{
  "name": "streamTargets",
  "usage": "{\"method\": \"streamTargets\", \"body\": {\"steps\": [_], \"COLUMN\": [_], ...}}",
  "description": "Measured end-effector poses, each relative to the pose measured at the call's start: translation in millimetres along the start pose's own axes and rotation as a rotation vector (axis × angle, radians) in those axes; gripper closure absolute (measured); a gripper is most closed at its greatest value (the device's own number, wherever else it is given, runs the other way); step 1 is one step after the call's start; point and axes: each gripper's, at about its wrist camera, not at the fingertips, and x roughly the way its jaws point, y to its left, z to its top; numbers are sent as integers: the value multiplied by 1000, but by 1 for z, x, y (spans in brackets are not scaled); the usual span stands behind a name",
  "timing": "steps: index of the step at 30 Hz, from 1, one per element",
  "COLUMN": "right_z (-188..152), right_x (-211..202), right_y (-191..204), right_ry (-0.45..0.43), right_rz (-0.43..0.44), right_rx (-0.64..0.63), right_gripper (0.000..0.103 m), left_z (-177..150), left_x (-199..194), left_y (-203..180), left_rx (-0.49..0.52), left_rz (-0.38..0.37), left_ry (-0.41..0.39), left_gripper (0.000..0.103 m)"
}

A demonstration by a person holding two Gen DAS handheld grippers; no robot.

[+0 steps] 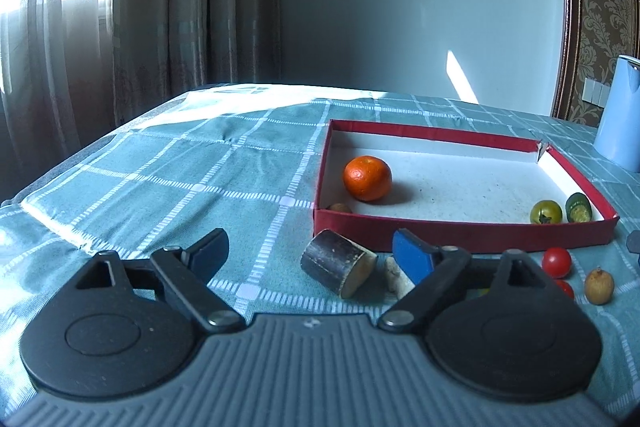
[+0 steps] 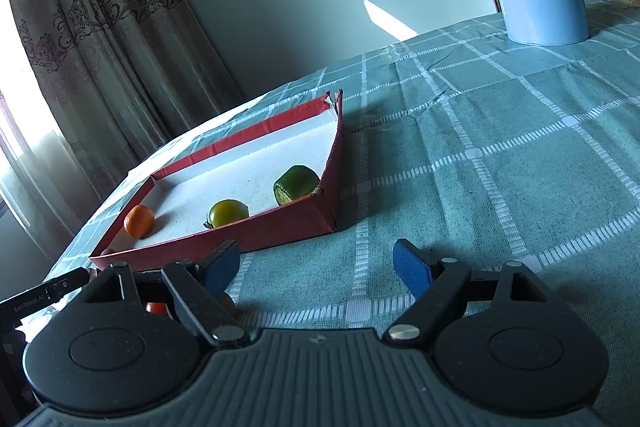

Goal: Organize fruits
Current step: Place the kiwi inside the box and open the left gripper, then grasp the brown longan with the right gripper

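The fruits are partly sorted: an orange (image 1: 367, 178), a green tomato (image 1: 545, 211) and a cut green piece (image 1: 578, 207) lie in the red tray (image 1: 460, 231), while a dark cut cylinder (image 1: 338, 263), two red cherry tomatoes (image 1: 556, 262) and a small brown fruit (image 1: 599, 286) sit on the checked tablecloth (image 1: 160, 187) just in front of it. The left gripper (image 1: 310, 251) stands wide and empty, seemingly between picks; next it likely needs to line up on the cylinder, near its right finger. The right gripper (image 2: 316, 267) hangs wide open over bare cloth, holding nothing.
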Motion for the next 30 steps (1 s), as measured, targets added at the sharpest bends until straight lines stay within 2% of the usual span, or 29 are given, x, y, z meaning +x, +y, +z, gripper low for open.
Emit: {"method": "streamTargets", "body": {"steps": [6,15,24,30], "right_z": [0,-4,-23,-33], "right_x": [-3,-5,-18,-21], "right_y": [1,15,53,74], "right_ry": [-13,9,30,35], "right_rz": [-1,-19,4,10], "right_rx": [-6,-86,-337,-478], "right_gripper": [19,19,19,19], "left_z": [0,-1,-1,-2], "left_x": [3,9,17,17], "left_y": [5,8,9,12], "left_rx": [-28,-48,-54,-65], "left_rz": [0,10,14,5], "left_ry": [24,71,122,117], "left_gripper": [5,5,4,4]}}
